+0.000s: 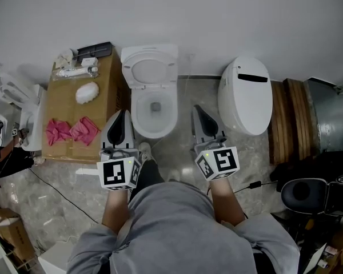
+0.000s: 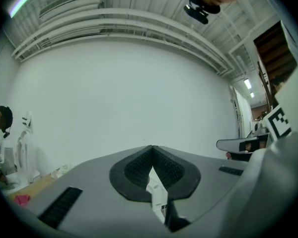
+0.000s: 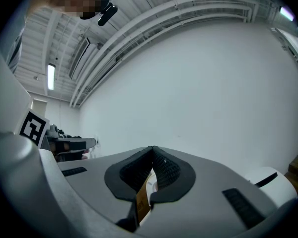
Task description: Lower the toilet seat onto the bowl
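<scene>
On either side of the toilet bowl (image 1: 136, 116), the left tool (image 1: 123, 116) and right tool (image 1: 198, 112) hang level — both pinched together, empty — the seat (image 1: 127, 68) raised upright behind.

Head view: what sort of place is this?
Likely a test room, not a home bathroom: an open toilet stands between a closed toilet and a cardboard box, with a loose cable.
</scene>
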The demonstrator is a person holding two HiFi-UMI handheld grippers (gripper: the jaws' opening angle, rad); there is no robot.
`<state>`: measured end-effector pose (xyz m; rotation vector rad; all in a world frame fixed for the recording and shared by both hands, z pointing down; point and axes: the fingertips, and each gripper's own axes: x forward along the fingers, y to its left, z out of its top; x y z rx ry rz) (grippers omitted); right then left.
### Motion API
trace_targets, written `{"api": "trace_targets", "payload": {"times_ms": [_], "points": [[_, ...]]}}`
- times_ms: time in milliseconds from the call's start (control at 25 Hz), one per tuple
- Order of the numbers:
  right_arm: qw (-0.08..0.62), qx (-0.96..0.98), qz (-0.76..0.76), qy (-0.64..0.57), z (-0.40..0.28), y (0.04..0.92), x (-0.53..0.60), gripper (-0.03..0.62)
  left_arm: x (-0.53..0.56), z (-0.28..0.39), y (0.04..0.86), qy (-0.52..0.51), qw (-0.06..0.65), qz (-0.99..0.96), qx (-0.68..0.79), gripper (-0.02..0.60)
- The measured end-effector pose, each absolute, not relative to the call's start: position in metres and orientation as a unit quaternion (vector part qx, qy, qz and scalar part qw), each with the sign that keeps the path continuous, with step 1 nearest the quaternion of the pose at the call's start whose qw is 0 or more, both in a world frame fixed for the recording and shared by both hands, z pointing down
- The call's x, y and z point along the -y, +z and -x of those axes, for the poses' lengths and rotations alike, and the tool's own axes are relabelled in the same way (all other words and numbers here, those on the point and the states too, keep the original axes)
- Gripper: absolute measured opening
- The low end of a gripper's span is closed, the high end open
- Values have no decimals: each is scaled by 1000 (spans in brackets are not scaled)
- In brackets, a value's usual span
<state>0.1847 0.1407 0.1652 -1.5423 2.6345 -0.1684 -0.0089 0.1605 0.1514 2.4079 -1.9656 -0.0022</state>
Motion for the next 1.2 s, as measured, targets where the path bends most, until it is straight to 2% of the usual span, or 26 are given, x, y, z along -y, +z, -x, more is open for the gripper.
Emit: {"api": "trace_targets", "payload": {"times_ms": [1200], "points": [[3,-814,578,-58,-65,186,26,-2,28,143,183,4,44,-819,572,0]]}}
